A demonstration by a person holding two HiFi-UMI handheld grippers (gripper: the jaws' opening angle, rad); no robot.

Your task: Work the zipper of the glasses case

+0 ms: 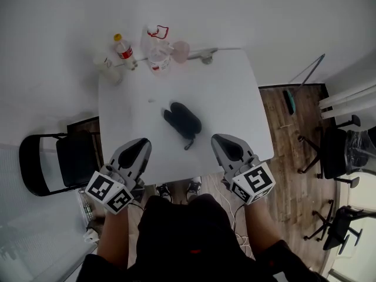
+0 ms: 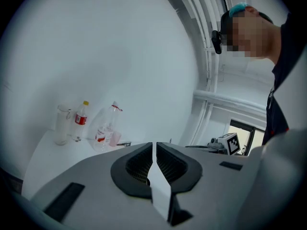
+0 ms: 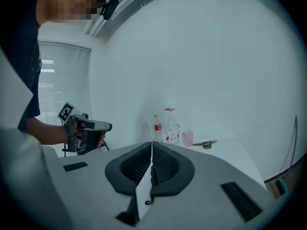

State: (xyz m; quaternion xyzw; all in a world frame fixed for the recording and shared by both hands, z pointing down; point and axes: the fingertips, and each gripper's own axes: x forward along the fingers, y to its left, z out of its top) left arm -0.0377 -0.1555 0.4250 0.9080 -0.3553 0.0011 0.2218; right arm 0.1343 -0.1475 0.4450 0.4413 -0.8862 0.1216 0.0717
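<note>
Office: white table (image 1: 235,98), swivel chairs (image 1: 330,147), window blinds (image 3: 62,80).

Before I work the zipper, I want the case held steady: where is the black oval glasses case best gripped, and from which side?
The black oval glasses case lies diagonally on the white table, its pull tab off the near end, nearer the right gripper. So probably pinch its far-left end across the narrow width, left gripper coming from the near left. Both grippers are shut; open first.

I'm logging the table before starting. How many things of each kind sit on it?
Glasses case: 1
Bottles: 2, yellow-capped bottle and larger clear bottle
Cups: 2, pink cup and clear cup
Metal piece at the far edge: 1
Total: 6
</note>
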